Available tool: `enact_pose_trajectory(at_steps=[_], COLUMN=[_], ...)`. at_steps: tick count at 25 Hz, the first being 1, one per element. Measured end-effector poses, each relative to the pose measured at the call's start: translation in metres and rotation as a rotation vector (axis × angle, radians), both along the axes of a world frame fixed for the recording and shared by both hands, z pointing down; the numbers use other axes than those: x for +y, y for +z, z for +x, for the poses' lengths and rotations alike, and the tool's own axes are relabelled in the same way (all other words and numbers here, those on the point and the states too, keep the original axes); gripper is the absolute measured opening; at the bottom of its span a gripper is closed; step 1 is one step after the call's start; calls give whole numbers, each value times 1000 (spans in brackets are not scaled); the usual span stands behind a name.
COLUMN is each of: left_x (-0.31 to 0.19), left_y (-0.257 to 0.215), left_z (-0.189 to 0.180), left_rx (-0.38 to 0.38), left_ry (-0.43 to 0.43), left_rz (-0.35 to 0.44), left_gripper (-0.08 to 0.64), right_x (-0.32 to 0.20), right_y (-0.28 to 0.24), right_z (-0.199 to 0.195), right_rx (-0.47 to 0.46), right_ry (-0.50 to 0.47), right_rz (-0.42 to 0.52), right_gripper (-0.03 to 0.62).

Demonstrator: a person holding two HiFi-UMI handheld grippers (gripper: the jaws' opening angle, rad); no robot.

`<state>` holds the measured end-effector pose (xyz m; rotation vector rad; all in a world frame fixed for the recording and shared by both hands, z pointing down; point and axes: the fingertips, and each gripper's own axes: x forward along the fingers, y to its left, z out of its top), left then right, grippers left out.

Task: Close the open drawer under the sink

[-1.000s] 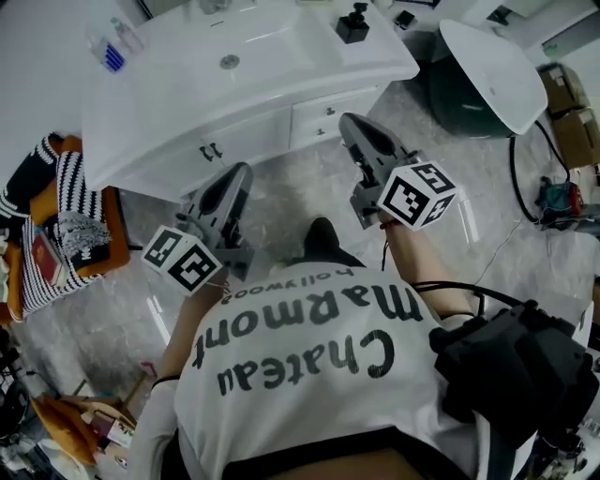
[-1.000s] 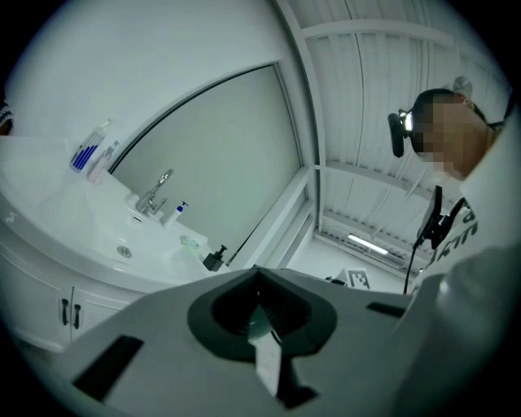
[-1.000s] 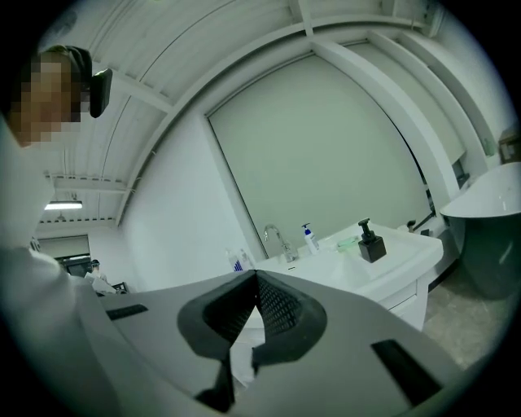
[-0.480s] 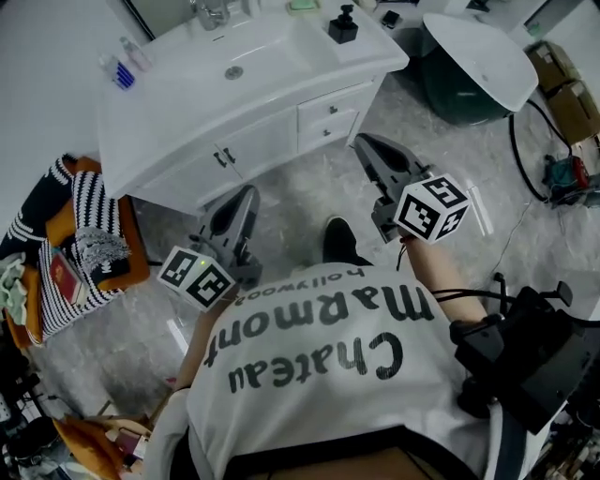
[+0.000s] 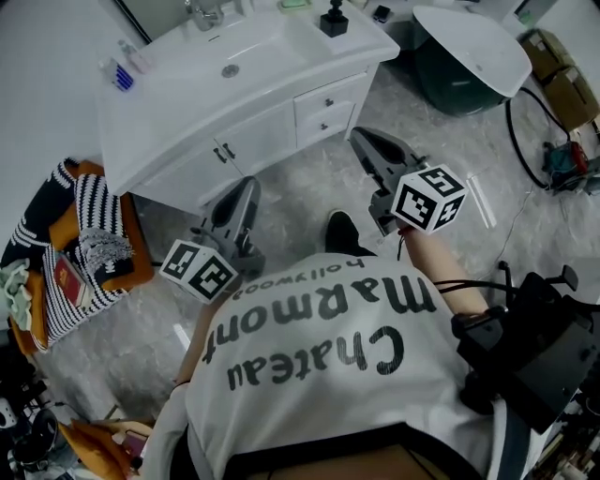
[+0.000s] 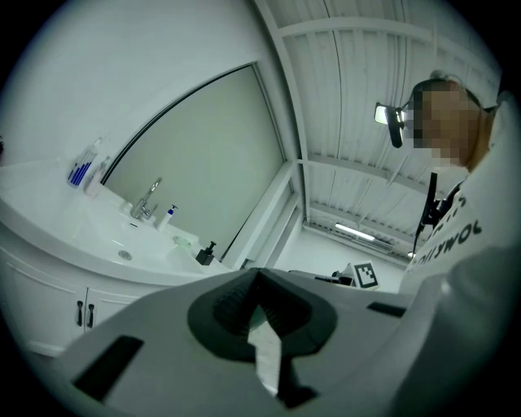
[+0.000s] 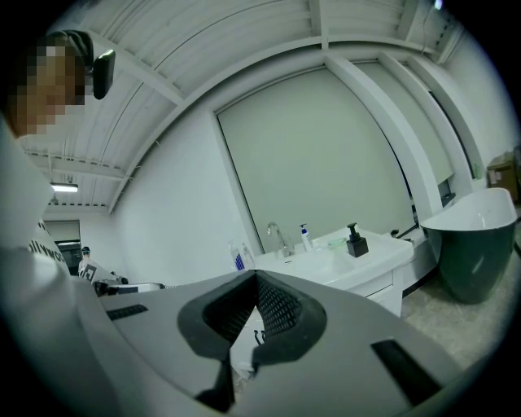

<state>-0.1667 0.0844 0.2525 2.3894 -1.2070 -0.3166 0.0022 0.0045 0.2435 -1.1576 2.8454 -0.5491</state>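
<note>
The white vanity (image 5: 178, 131) with its sink basin (image 5: 230, 66) stands at the top of the head view. Its two small drawers (image 5: 326, 108) sit flush with the cabinet front, beside the double doors (image 5: 223, 152). My left gripper (image 5: 248, 187) hangs shut and empty over the floor in front of the doors. My right gripper (image 5: 360, 138) is shut and empty too, a short way out from the drawers and not touching them. The left gripper (image 6: 256, 273) looks at the vanity (image 6: 49, 285) from low down. The right gripper (image 7: 254, 277) faces the vanity (image 7: 370, 273) and its drawers.
A dark green bathtub (image 5: 469, 56) with a white rim stands to the right of the vanity. Striped cloth and bags (image 5: 80, 234) lie on the left. Cables and boxes (image 5: 558, 141) crowd the right edge. A black soap dispenser (image 5: 333, 21) sits on the counter. The person's shoe (image 5: 339, 230) rests on the marble floor.
Both grippers and the person have drawn back from the vanity, which now sits farther off. The right gripper's tip has left the drawer front.
</note>
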Motion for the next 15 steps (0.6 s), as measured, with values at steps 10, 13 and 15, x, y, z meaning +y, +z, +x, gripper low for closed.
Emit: enact_pose_trajectory(at_steps=[10,13,15], left_x=[2,3,5], left_y=[2,3,5], left_z=[0,0,-1], left_rx=[12,11,7], left_ry=[-16,-24,-31], left_rz=[8,8,5], left_gripper=[9,9,9], right_x=[-3,-4,-4], right_y=[5,9,12], right_z=[8,9,8], right_rx=[10,5,5], right_ry=[16,15,14], right_rz=[-2,-13,-21], right_gripper=[11,11,11])
